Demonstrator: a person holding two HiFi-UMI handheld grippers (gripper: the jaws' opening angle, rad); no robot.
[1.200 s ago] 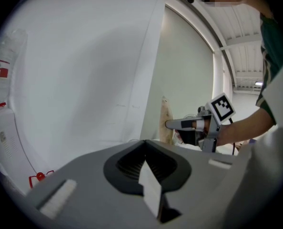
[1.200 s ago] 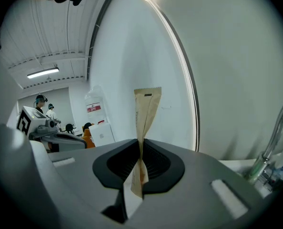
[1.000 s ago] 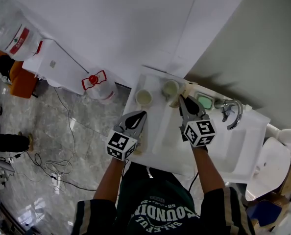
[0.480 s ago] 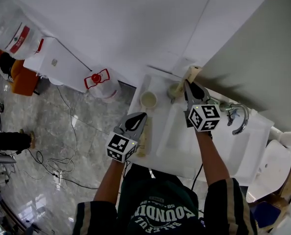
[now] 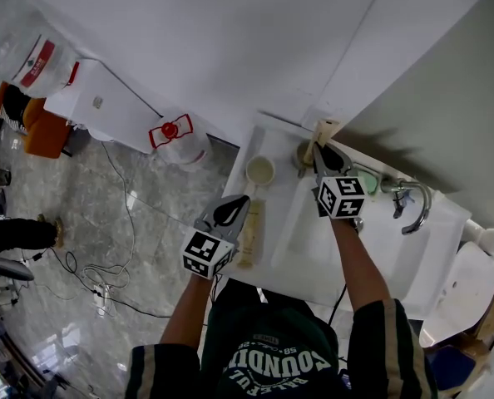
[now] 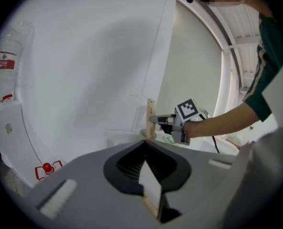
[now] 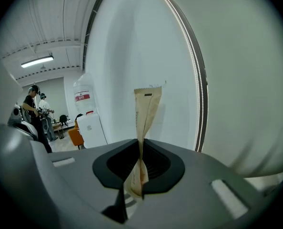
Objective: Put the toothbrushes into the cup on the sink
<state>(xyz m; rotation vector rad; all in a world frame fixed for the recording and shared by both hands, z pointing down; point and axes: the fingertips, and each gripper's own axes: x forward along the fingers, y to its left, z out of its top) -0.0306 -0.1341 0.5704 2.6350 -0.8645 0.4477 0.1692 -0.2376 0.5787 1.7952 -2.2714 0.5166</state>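
Toothbrush in a tan paper sleeve (image 5: 323, 131) stands upright in the upper middle of the head view. The right hand-held gripper (image 5: 318, 150) is clamped on its lower part. Its bottom end is at the mouth of the pale round cup (image 5: 303, 156) at the back of the white sink (image 5: 313, 252), so the drop looks straight down; whether it is already inside I cannot tell. The left hand-held gripper (image 5: 235, 206) is closed on a second sleeved toothbrush (image 5: 250, 233), lying lengthwise lower left, just below another pale cup (image 5: 259, 170). The chrome tap (image 5: 413, 202) stands apart at right, not in the way.
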